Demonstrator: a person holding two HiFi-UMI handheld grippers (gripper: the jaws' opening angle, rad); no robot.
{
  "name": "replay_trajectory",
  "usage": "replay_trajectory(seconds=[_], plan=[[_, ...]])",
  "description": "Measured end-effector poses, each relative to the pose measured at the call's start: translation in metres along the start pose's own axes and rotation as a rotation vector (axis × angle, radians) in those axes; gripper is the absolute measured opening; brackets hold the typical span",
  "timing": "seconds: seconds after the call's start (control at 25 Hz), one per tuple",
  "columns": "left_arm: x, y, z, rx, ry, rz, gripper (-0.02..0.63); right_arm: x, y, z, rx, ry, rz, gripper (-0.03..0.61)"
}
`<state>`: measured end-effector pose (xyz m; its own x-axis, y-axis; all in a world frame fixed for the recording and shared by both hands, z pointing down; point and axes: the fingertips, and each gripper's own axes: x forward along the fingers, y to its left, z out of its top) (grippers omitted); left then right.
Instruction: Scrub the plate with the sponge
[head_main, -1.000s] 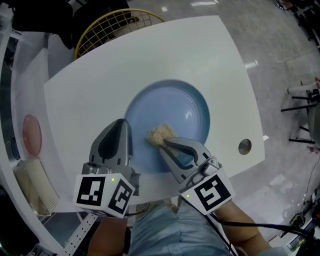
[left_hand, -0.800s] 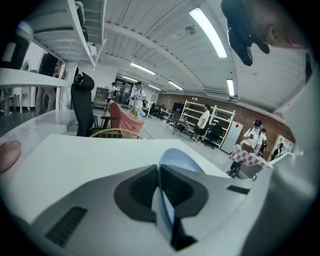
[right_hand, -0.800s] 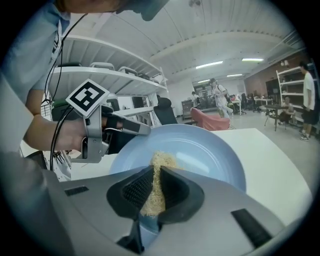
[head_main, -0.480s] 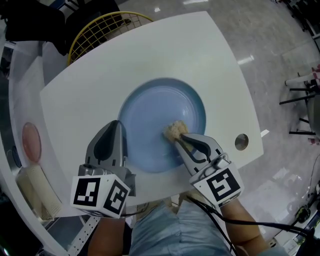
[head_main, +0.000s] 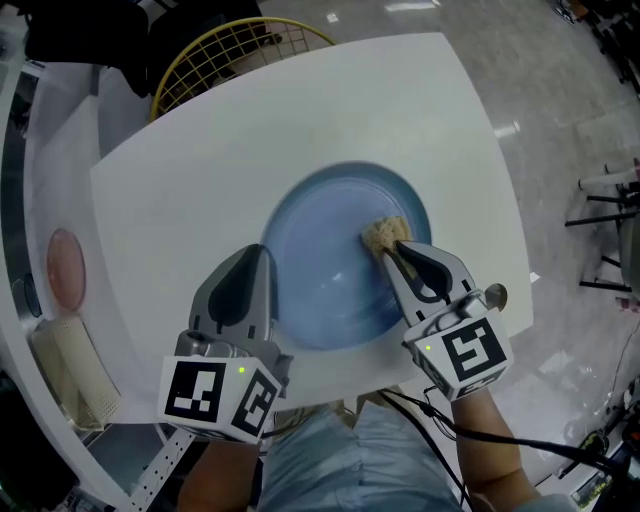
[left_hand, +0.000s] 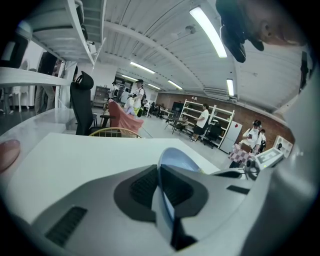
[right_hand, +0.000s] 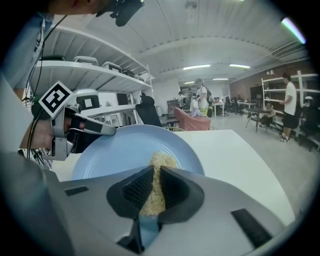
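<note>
We hold 2 grippers over a white table (head_main: 300, 110). A big blue plate (head_main: 330, 230) sits in the middle of the table.

The left gripper (head_main: 258, 262) is at the left edge of the plate. In the left gripper view its 2 jaws are pressed on the thin rim of the plate (left_hand: 175, 159), with 1 jaw on each side. So it pinches the plate.

The right gripper (head_main: 397, 250) reaches in over the right side of the plate. Its jaws are closed on the sponge (head_main: 382, 234), a tan, stringy, rough lump. In the right gripper view the sponge (right_hand: 159, 165) sticks out past the jaw tips. Its far end touches the inside of the plate (right_hand: 115, 150). The sponge is on the right part of the plate, near the rim and not in the middle. In that view we also see the left gripper (right_hand: 107, 131) at the far left edge of the plate, with its black and white marker cube.

A yellow wire basket (head_main: 215, 55) stands past the far left corner of the table, and the table hides part of it. A small round metal ring (head_main: 493, 295) is set in the table just beside the right gripper. Left of the table lie a pink round thing (head_main: 65, 268) and a pale ribbed thing (head_main: 70, 375). The floor (head_main: 560, 120) is gray and shiny.
</note>
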<state>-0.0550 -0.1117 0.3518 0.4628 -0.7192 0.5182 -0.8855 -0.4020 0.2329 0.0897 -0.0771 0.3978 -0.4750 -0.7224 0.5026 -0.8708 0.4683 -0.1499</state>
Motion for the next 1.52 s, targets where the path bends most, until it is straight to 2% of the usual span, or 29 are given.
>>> replay_trajectory(seconds=[0.24,0.52,1.0,1.28,1.52], plan=[[0.004,0.003,-0.001,-0.012,0.008,0.003,0.029,0.019,0.005,0.022,-0.046,-0.027,0.031,0.046],[0.006,0.008,-0.001,-0.022,0.006,0.012,0.03,0.03,0.037,0.037,-0.09,-0.058,0.126,0.048],[0.013,0.015,-0.005,-0.018,0.018,0.02,0.029,0.013,0.083,0.012,-0.059,-0.031,0.259,0.046],[0.013,0.019,-0.01,-0.008,0.029,0.022,0.028,-0.006,0.079,-0.016,-0.016,0.018,0.233,0.046],[0.014,0.021,-0.012,-0.001,0.03,0.029,0.028,-0.012,0.055,-0.027,0.01,0.051,0.145,0.046]])
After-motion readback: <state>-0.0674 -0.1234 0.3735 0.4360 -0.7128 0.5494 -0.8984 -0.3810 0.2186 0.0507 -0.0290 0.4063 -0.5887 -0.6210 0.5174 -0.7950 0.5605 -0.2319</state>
